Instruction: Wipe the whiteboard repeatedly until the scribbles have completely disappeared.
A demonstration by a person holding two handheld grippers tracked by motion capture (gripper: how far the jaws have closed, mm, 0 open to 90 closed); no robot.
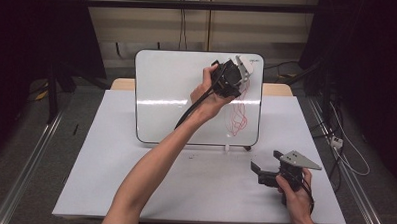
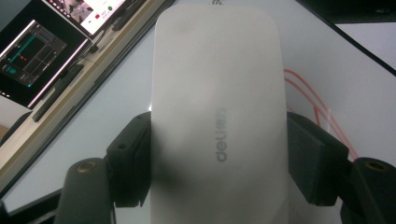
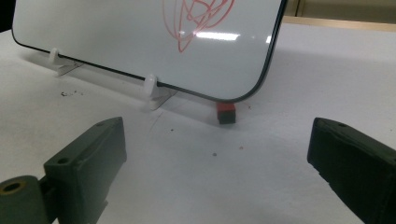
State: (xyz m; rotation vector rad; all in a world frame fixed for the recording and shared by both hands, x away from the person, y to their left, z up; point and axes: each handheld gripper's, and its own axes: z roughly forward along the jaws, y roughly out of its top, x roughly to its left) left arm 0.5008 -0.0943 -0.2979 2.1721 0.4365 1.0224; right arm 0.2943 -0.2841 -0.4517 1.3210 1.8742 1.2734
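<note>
White rounded plastic whiteboard eraser is clamped across its long sides by the left gripper, held against the upper right of the propped whiteboard above red scribbles. Judged light, rigid, smooth-shelled, so slip-prone; mid-body hold is advised. Right gripper is held wide, empty.

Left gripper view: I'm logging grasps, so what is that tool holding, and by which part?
The left tool is shut on the white eraser, its pads pressing the eraser's two long sides. The right tool stands open, holding nothing.
</note>
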